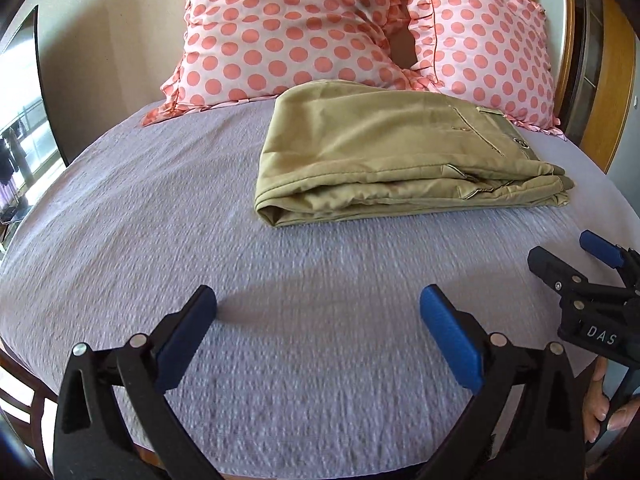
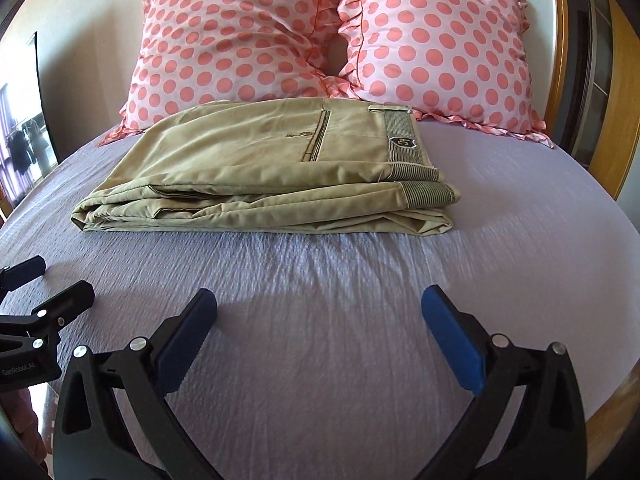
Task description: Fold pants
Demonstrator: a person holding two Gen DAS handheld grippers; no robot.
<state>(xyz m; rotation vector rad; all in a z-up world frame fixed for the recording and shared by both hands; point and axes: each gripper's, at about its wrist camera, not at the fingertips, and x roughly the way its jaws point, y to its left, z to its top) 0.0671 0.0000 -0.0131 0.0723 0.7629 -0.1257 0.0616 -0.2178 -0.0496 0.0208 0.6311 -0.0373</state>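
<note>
Already folded, the khaki pants (image 2: pixel 260 176) lay as a flat, layered bundle on the lavender bedspread (image 2: pixel 320 320), toward the far side of the bed. Their far edge sat just in front of two pink pillows (image 2: pixel 436 40) printed with coral dots, which leaned against the wall and the wooden headboard (image 2: pixel 560 60). On the top layer a welt pocket with a small button showed, and the ribbed waistband with a dark badge lay at the bundle's right end. The rounded fold lay at the left end, with stacked edges of cloth along the near side.

Both claws hung over bare bedspread on the near side, well apart from the pants. The left gripper (image 1: pixel 318 304) was released, its blue-padded fingers spread wide with nothing between them. The right gripper (image 2: pixel 320 306) was released as well, its jaws spread just as wide and empty. From the left wrist view, the right gripper appeared at the right edge, with the fingers of the person's right hand (image 1: pixel 600 408) wrapped around its handle. From the right wrist view, the left gripper's black fingers showed at the left edge. A window (image 1: pixel 20 120) lay beyond the bed on the left.
</note>
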